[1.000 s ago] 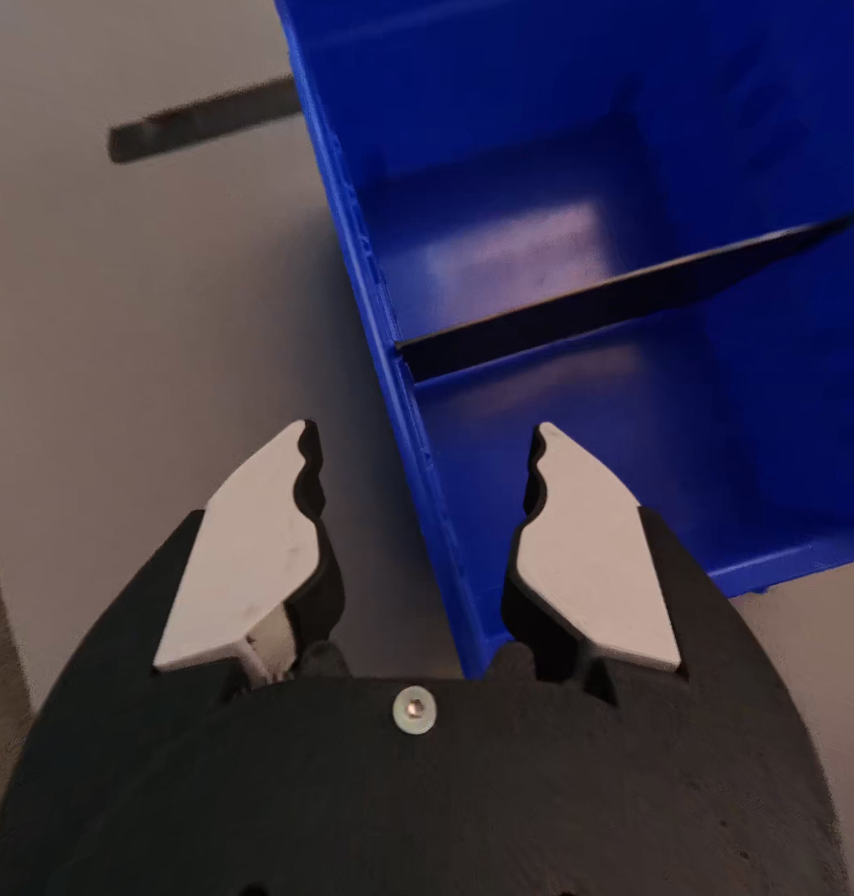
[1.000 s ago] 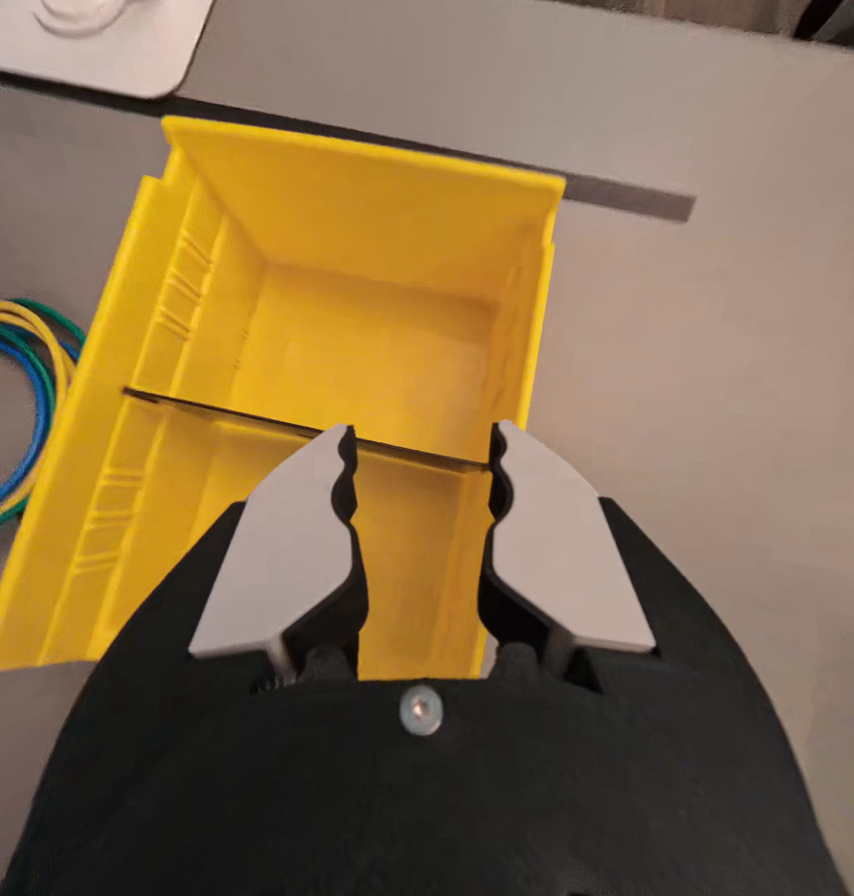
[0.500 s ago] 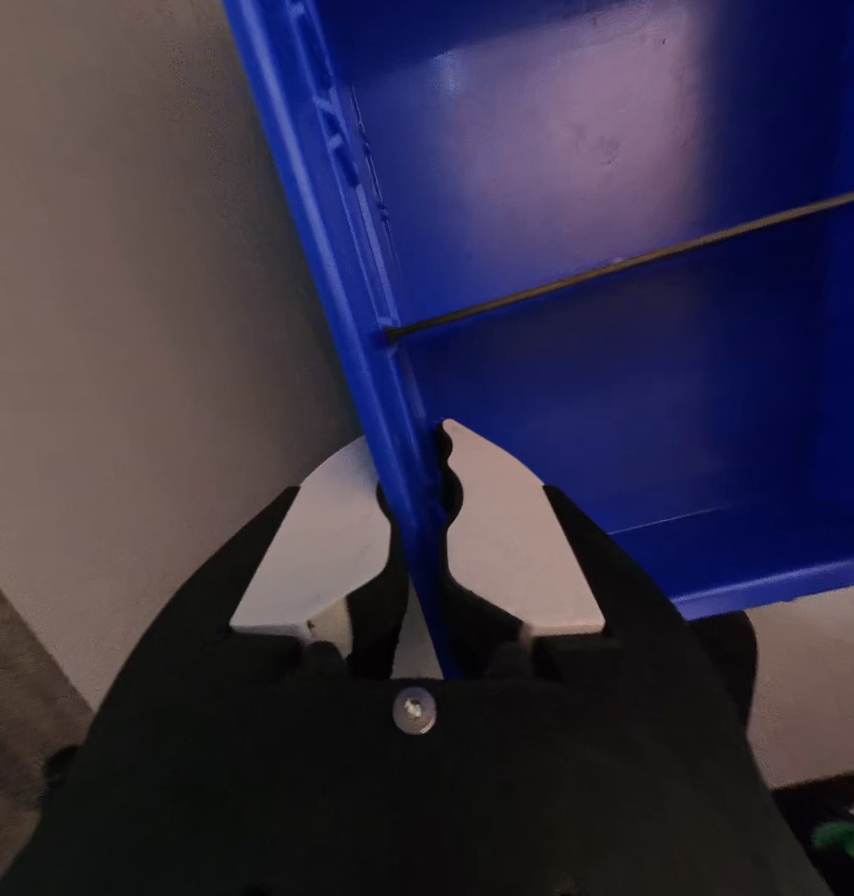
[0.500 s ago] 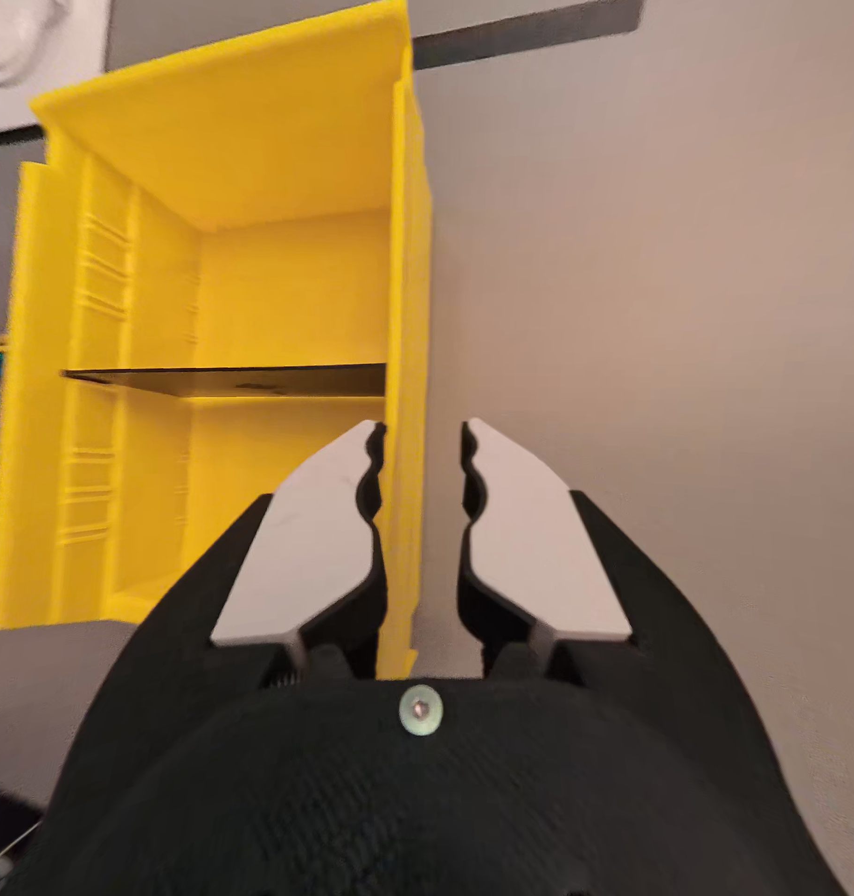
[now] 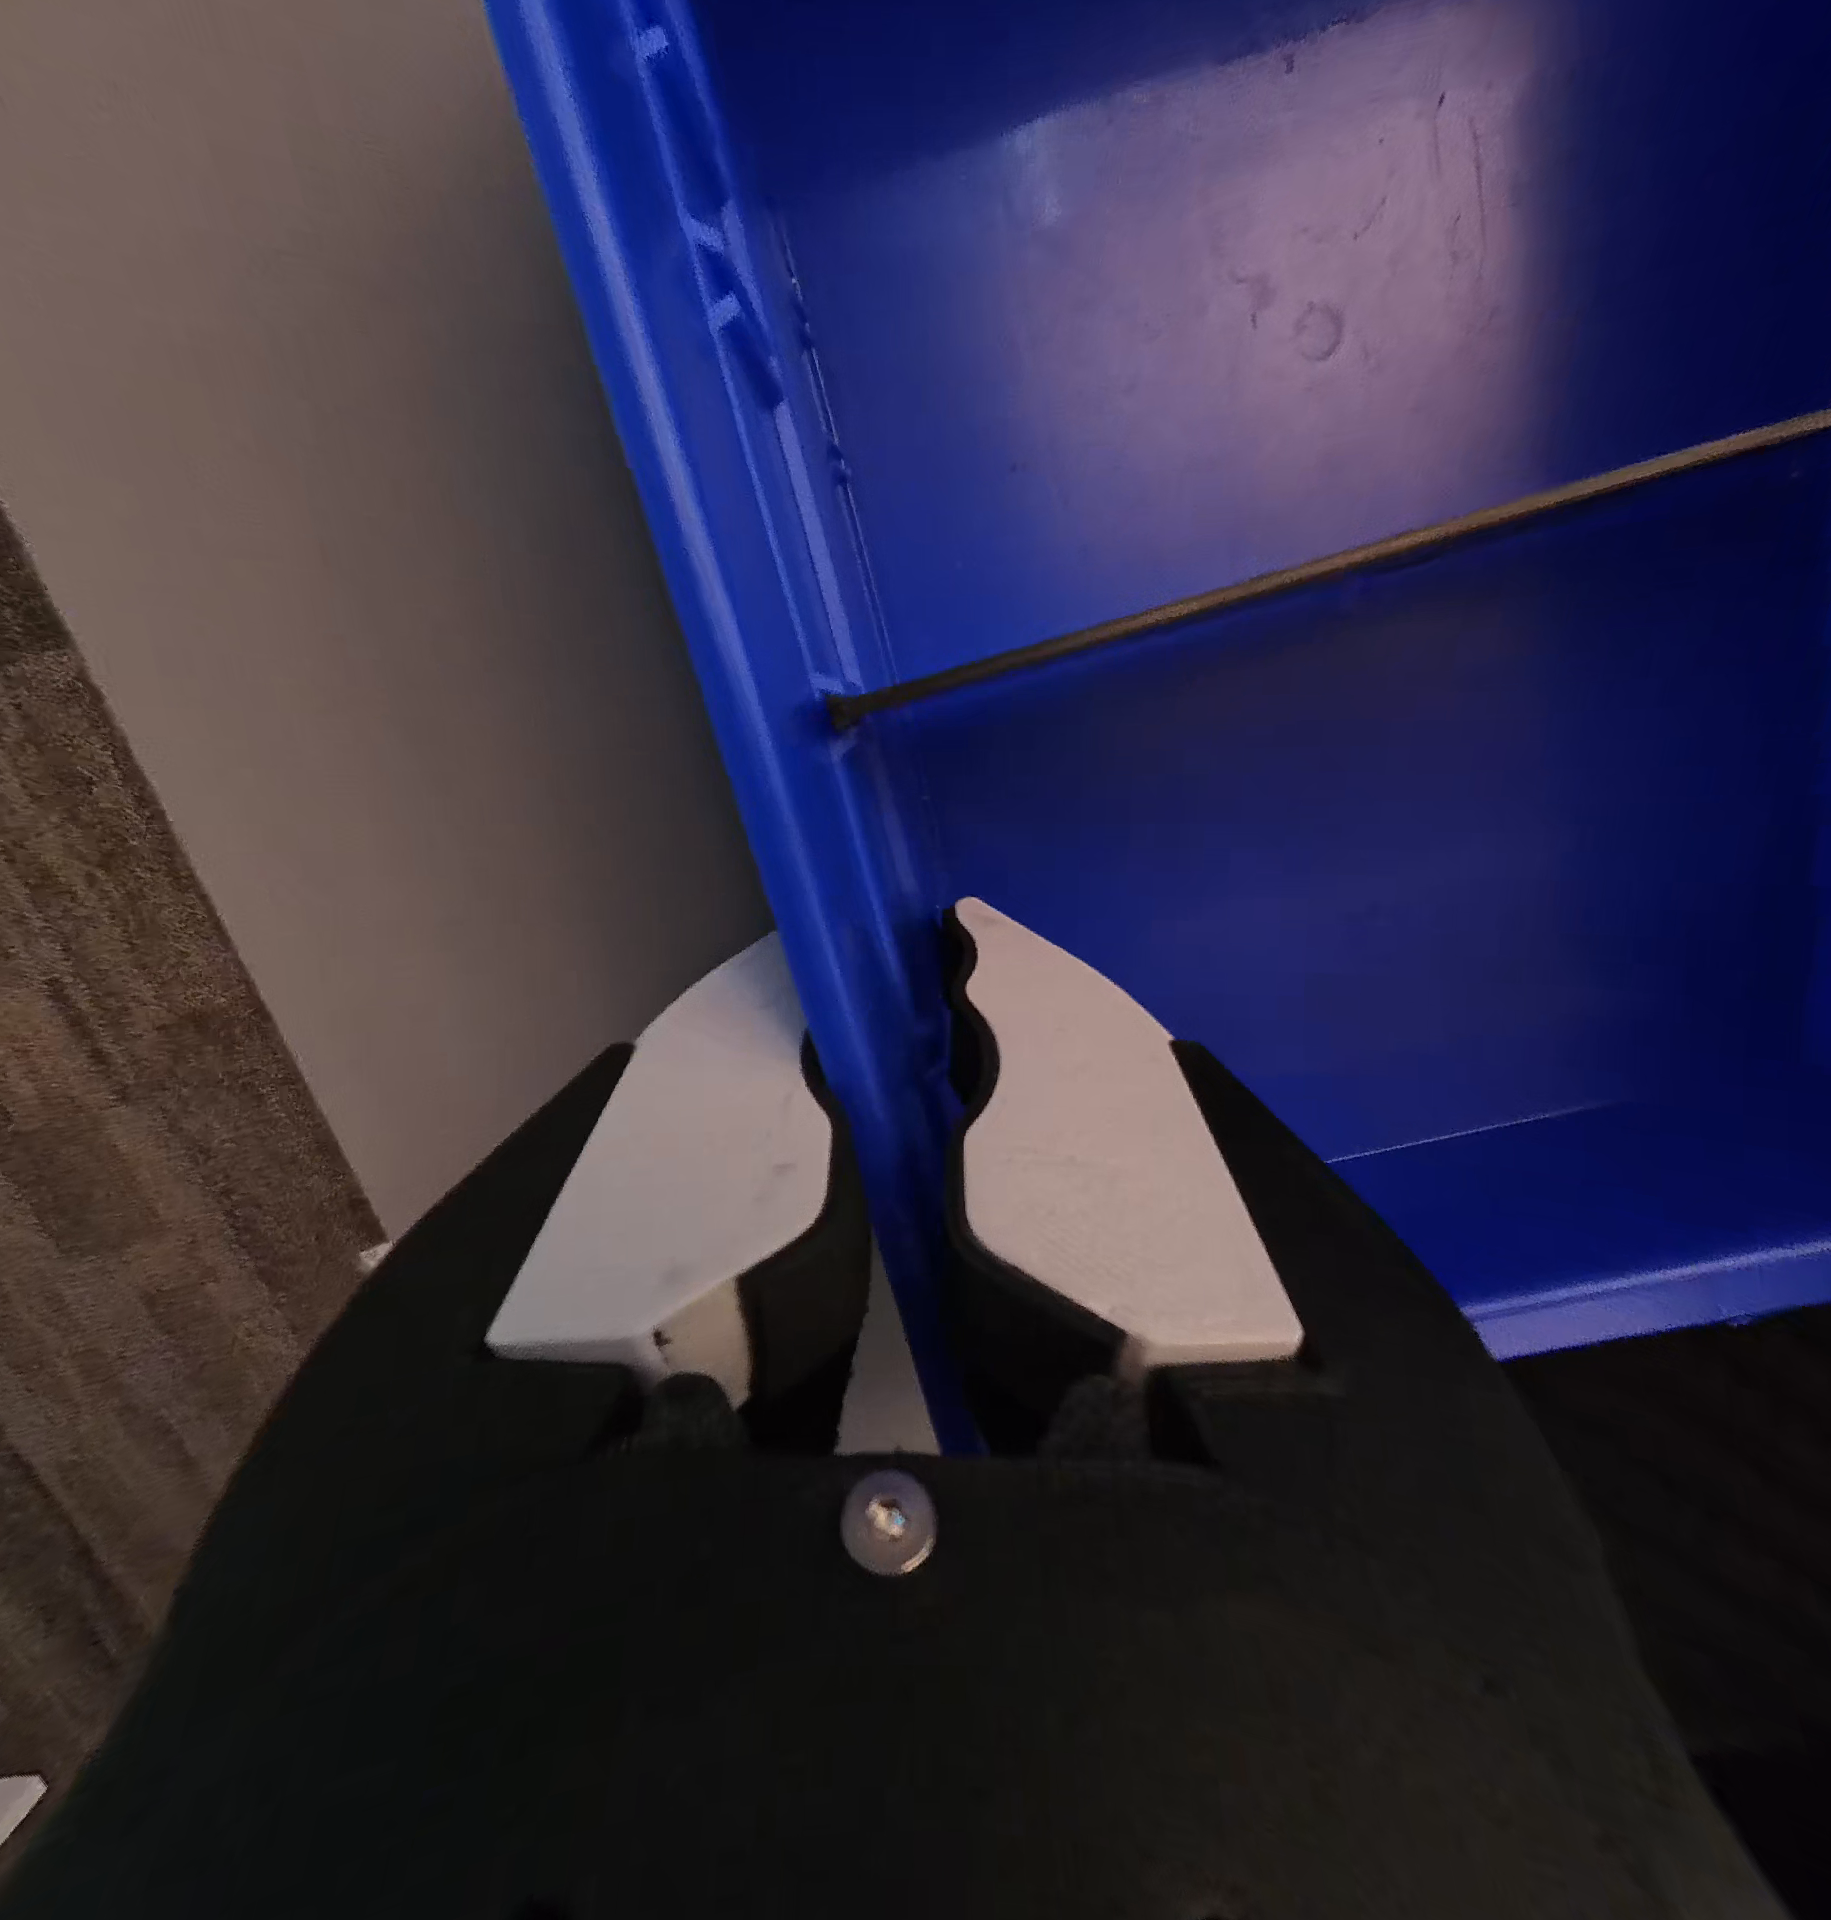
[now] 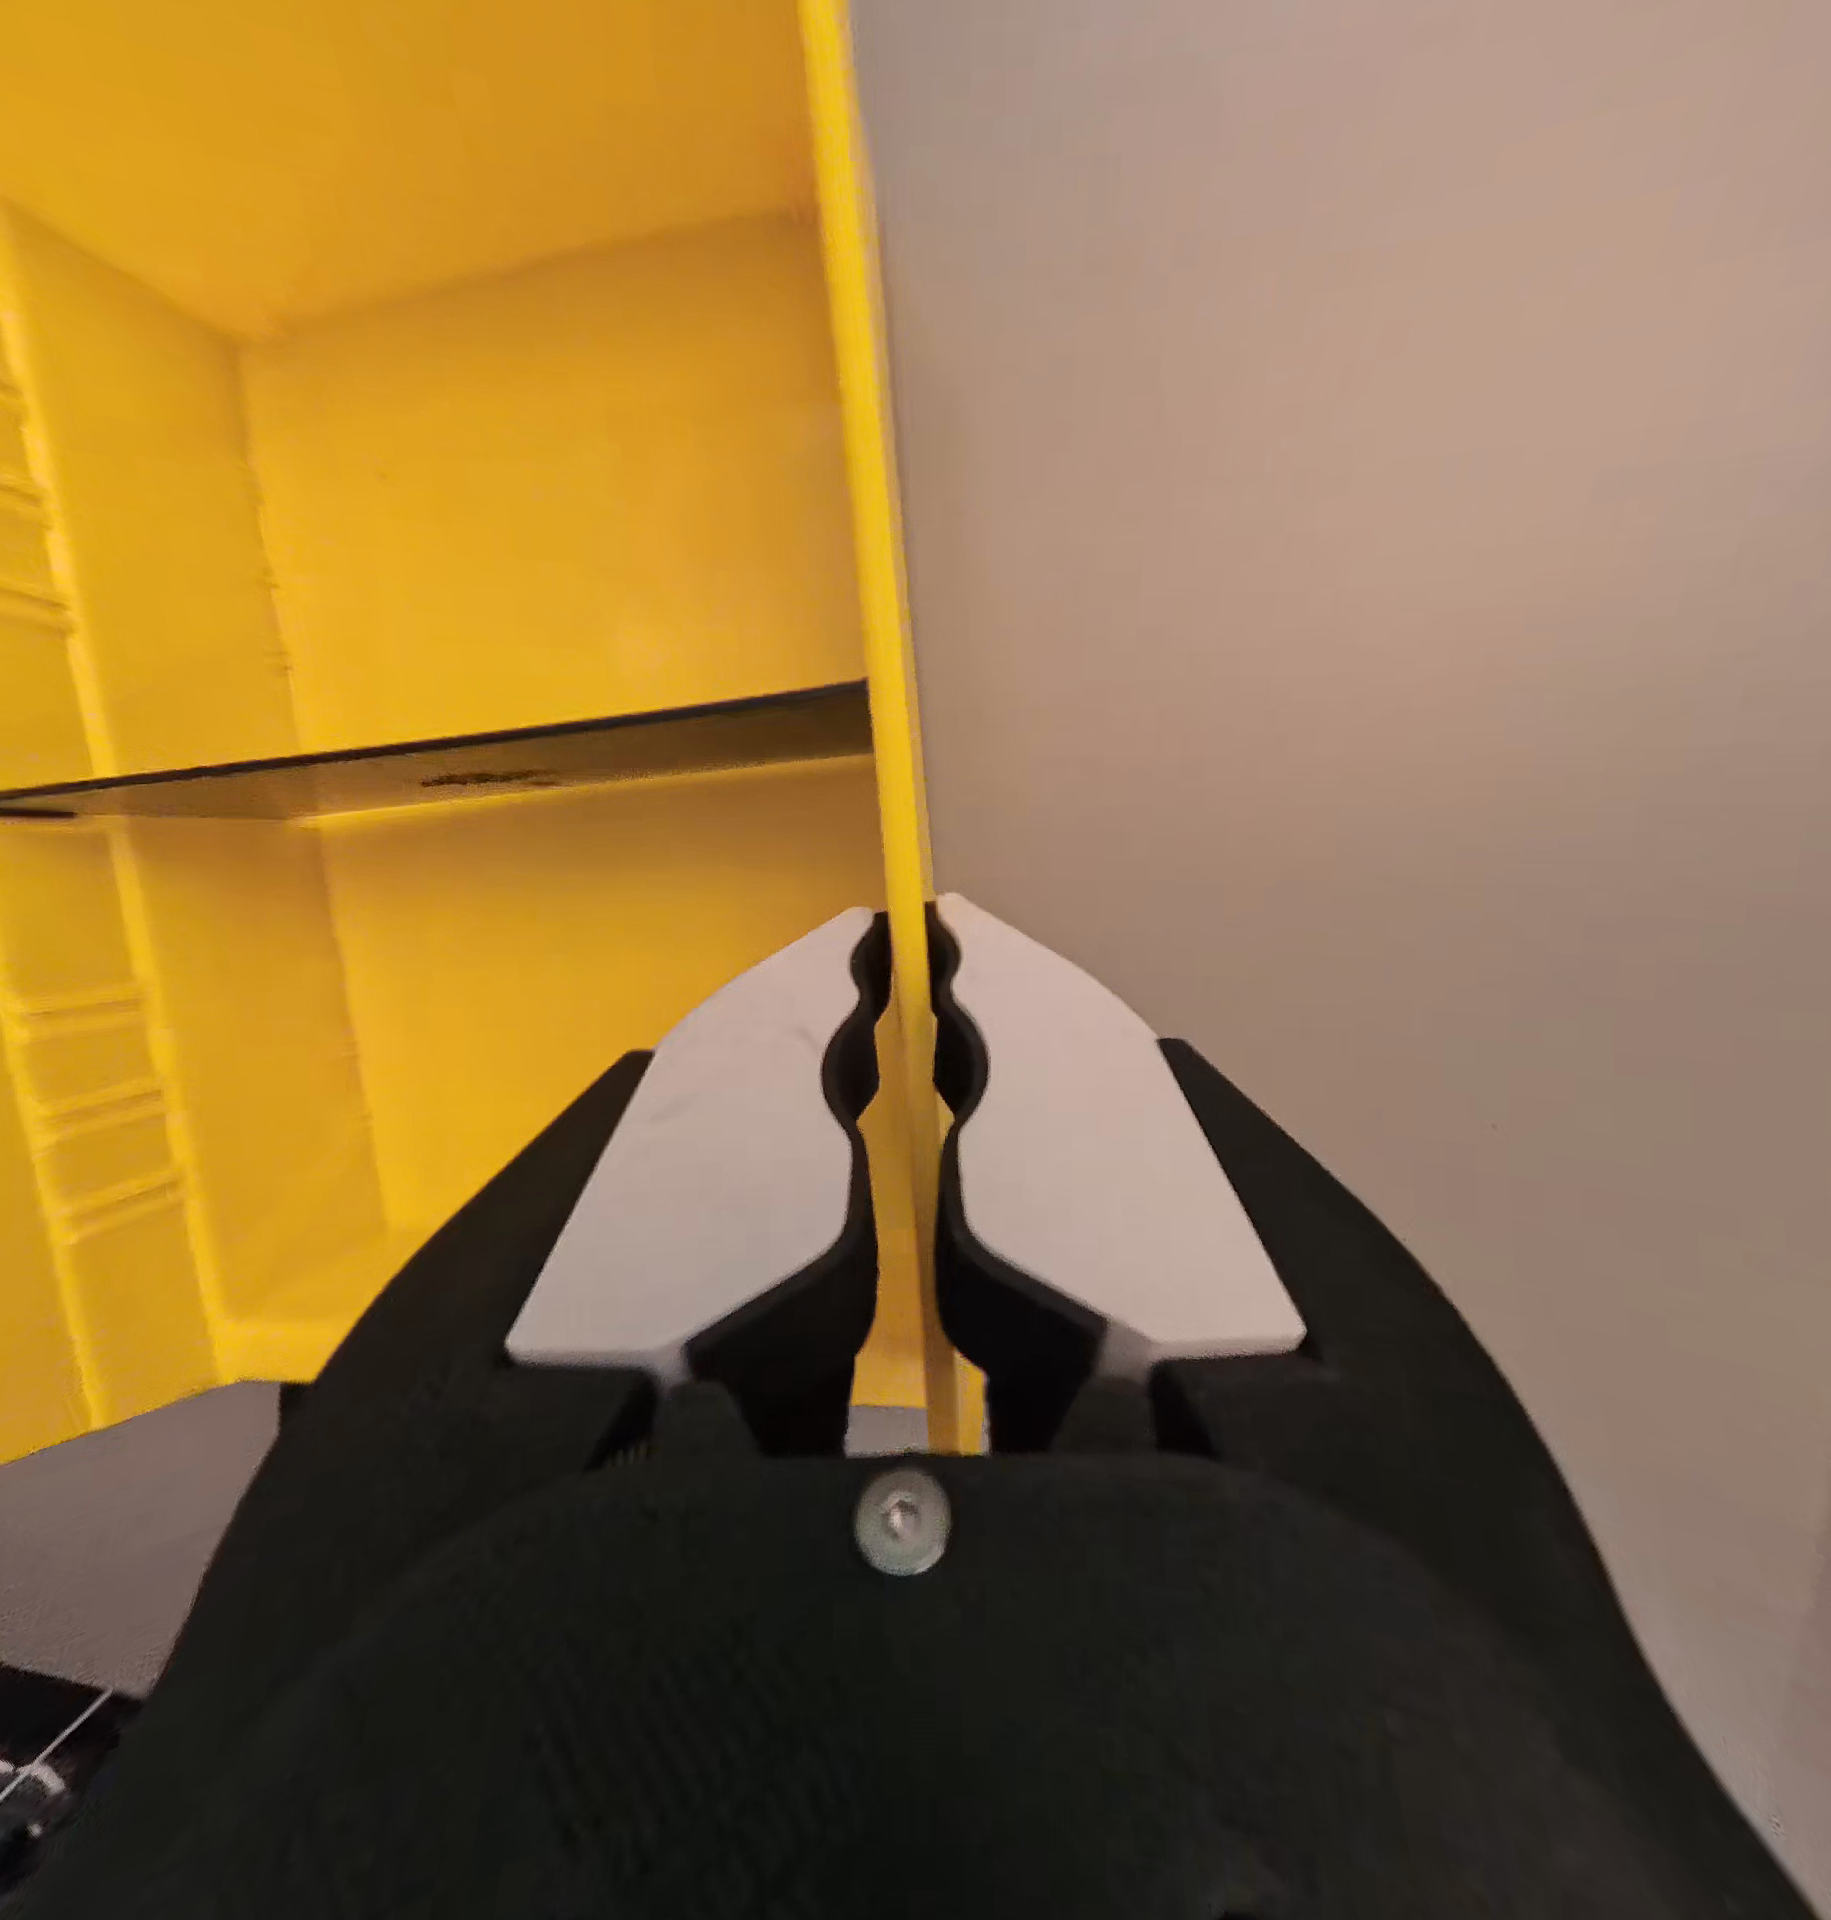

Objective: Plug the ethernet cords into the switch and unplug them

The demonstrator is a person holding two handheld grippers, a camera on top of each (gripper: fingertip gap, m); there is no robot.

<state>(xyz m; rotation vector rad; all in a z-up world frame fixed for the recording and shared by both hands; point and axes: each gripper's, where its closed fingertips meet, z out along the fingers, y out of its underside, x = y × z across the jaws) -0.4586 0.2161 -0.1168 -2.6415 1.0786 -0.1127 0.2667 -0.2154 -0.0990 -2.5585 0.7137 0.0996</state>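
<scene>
Over grey table point(image 5: 298, 520) | left hand-held gripper point(image 5: 880, 997) clamps blue bin point(image 5: 1306, 883) wall | right hand-held gripper point(image 6: 906, 925) clamps yellow bin point(image 6: 537, 540) wall

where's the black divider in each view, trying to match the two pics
Left wrist view: black divider seen edge-on as a thin line across the blue bin, right of centre, above the left tool.
Right wrist view: a separate black divider crosses the yellow bin, left of centre.
Shared landmark: the grey table.
</scene>
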